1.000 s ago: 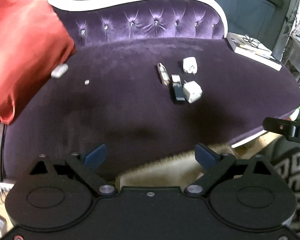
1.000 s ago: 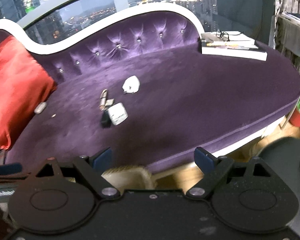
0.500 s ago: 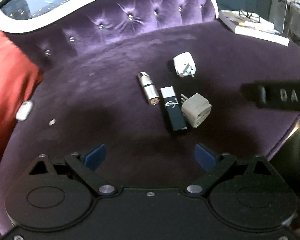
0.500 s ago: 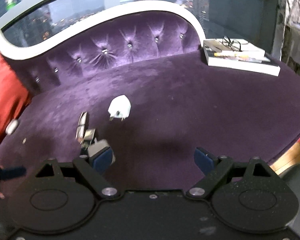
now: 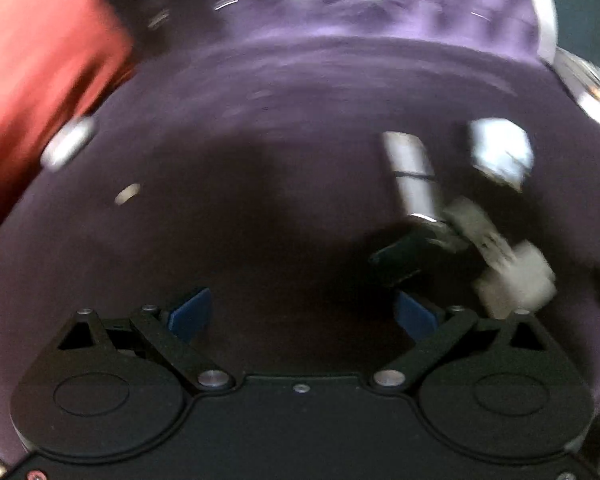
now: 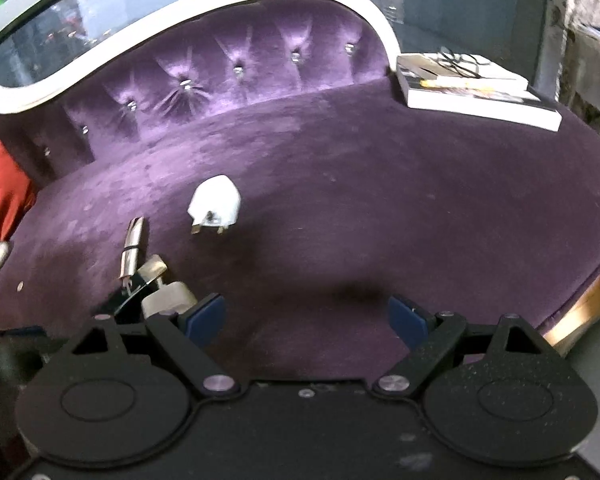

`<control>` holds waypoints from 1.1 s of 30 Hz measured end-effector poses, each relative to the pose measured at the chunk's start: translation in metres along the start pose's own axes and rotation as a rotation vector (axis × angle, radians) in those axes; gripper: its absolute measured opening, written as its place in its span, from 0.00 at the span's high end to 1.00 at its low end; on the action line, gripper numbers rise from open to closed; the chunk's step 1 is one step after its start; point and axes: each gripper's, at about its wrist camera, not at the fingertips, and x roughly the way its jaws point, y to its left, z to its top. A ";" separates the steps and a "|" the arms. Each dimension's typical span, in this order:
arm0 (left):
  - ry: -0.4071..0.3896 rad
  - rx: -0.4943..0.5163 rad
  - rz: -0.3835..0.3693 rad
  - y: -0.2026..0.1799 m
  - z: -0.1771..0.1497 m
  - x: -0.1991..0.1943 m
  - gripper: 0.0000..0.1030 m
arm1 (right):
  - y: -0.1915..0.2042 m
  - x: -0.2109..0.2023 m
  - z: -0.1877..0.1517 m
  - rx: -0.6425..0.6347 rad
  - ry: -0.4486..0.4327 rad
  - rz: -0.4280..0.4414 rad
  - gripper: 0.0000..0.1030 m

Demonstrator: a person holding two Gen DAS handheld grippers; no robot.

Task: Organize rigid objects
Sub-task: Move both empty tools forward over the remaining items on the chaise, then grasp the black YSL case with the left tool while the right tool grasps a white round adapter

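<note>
Several small things lie clustered on the purple velvet seat (image 6: 400, 200): a white wall plug (image 6: 216, 204), a silver cylinder (image 6: 132, 248), a black box with a pale cap (image 6: 130, 304) and a beige travel adapter (image 6: 168, 298). My right gripper (image 6: 306, 316) hangs open over bare velvet, its left finger just right of the adapter. The left wrist view is blurred. In it the cylinder (image 5: 414, 176), plug (image 5: 500, 152), black box (image 5: 400, 260) and adapter (image 5: 516, 280) sit ahead and to the right of my left gripper (image 5: 303, 312). Its jaws are opening with nothing between them.
A red cushion (image 5: 40, 60) fills the seat's left end, with a small white capsule (image 5: 68, 142) and a coin-like disc (image 5: 127, 194) beside it. Stacked books (image 6: 472, 92) with glasses (image 6: 460, 58) on top lie at the far right. The seat's front edge (image 6: 572, 300) drops to the floor.
Both grippers have dropped closer to the seat. The left view has swung left, putting the cluster at its right, and its jaws stand wider. The adapter now sits beside the right gripper's left finger.
</note>
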 end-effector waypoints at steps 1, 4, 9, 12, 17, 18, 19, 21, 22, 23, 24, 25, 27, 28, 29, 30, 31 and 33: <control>-0.006 -0.038 0.027 0.010 0.002 -0.001 0.09 | 0.003 0.000 -0.001 -0.015 -0.002 0.005 0.14; -0.007 -0.112 0.085 0.029 0.003 -0.002 0.10 | 0.018 0.001 -0.004 -0.078 0.000 0.030 0.14; -0.025 -0.122 0.055 0.031 0.002 -0.008 0.10 | 0.054 0.005 -0.010 -0.242 -0.028 0.055 0.14; -0.035 -0.087 0.044 0.023 0.001 -0.010 0.10 | 0.072 0.012 -0.014 -0.345 -0.040 0.045 0.15; -0.040 -0.058 0.037 0.018 0.001 -0.010 0.10 | 0.060 0.021 -0.012 -0.310 -0.039 -0.125 0.21; -0.040 -0.059 0.034 0.018 0.001 -0.011 0.10 | 0.053 0.022 -0.010 -0.281 -0.041 -0.176 0.21; -0.039 -0.063 0.028 0.018 0.001 -0.011 0.10 | 0.046 0.022 -0.007 -0.255 -0.042 -0.199 0.22; -0.040 -0.069 0.026 0.018 0.001 -0.010 0.10 | 0.035 0.018 -0.003 -0.206 -0.037 -0.153 0.22; -0.042 -0.072 0.024 0.018 0.002 -0.011 0.10 | 0.032 0.015 -0.002 -0.185 -0.038 -0.113 0.21; -0.042 -0.075 0.021 0.019 0.003 -0.009 0.10 | 0.032 0.012 -0.002 -0.174 -0.045 -0.074 0.19; -0.041 -0.076 0.019 0.019 0.002 -0.009 0.10 | 0.035 0.010 -0.002 -0.179 -0.056 -0.045 0.18; -0.041 -0.075 0.020 0.019 0.002 -0.010 0.10 | 0.040 0.009 -0.002 -0.194 -0.070 -0.031 0.18; -0.038 -0.074 0.022 0.019 0.001 -0.009 0.10 | 0.053 0.013 -0.003 -0.242 -0.083 -0.021 0.18; -0.036 -0.076 0.019 0.019 0.001 -0.009 0.10 | 0.058 0.017 -0.003 -0.267 -0.081 -0.017 0.18; -0.033 -0.081 0.016 0.020 0.001 -0.009 0.10 | 0.065 0.021 -0.003 -0.291 -0.073 -0.007 0.18; -0.031 -0.087 0.014 0.022 0.001 -0.008 0.10 | 0.069 0.026 -0.003 -0.314 -0.062 0.002 0.18; -0.027 -0.094 0.009 0.023 0.002 -0.008 0.10 | 0.072 0.030 -0.003 -0.333 -0.058 0.007 0.18; -0.019 -0.110 -0.004 0.027 0.003 -0.007 0.10 | 0.078 0.037 -0.002 -0.362 -0.060 0.015 0.20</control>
